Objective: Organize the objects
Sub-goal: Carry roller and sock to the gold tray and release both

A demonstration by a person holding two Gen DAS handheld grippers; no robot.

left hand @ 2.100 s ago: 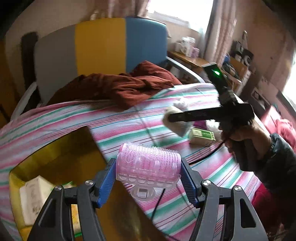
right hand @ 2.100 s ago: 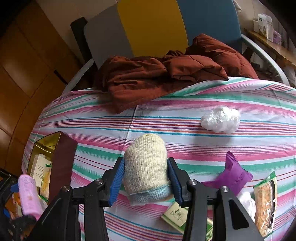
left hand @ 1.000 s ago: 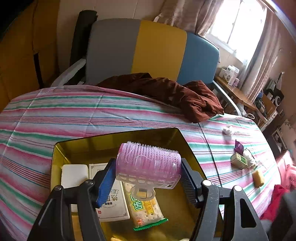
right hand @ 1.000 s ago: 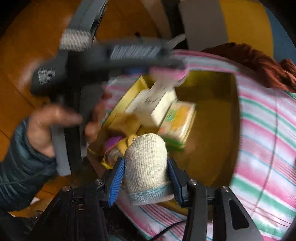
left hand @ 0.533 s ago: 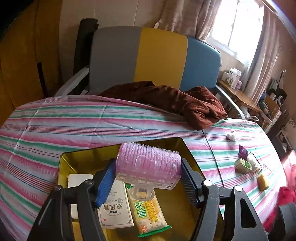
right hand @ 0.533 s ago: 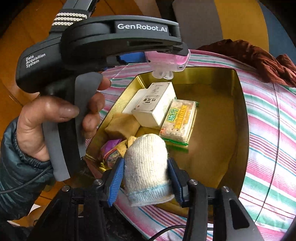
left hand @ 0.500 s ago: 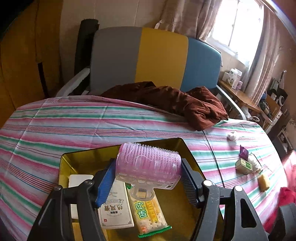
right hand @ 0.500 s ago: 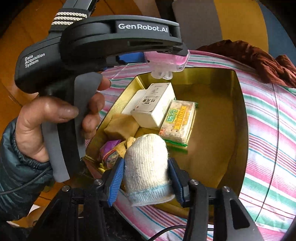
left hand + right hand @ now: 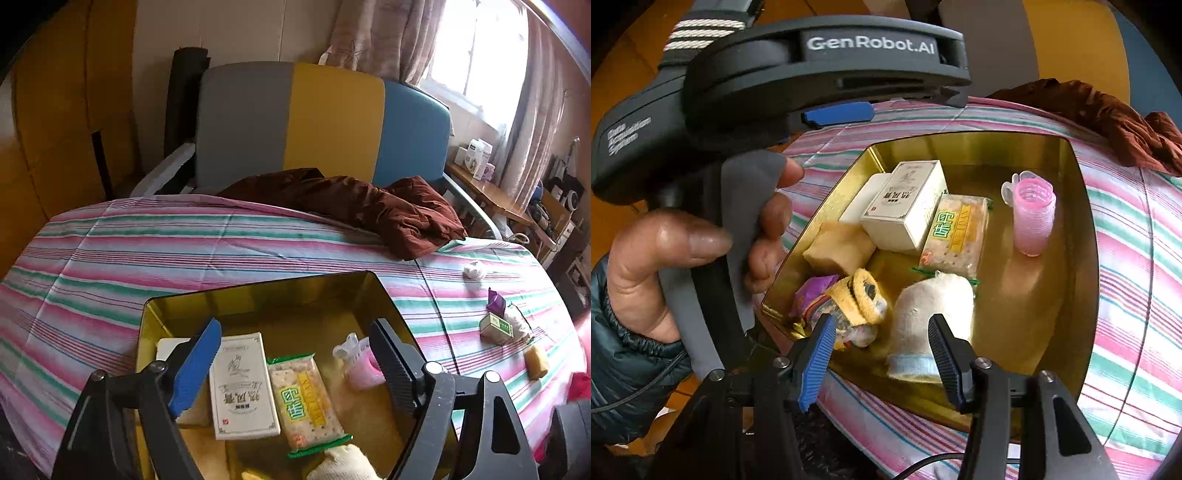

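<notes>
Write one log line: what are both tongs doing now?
left tongs: open | right tongs: open | pink roller, sock: in gold tin

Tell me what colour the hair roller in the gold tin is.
Pink; the hair roller shows best in the right wrist view, lying inside the gold tin.

a pink hair roller (image 9: 1033, 221) stands on end at the upper right inside the gold tin (image 9: 1082, 236); a cream sock roll (image 9: 932, 310) lies at lower centre, blue cuff nearest.

One gold tin (image 9: 1082, 236); one pink roller (image 9: 1033, 218); one white box (image 9: 905, 206); one cracker pack (image 9: 955, 236); one sock (image 9: 929, 314).
</notes>
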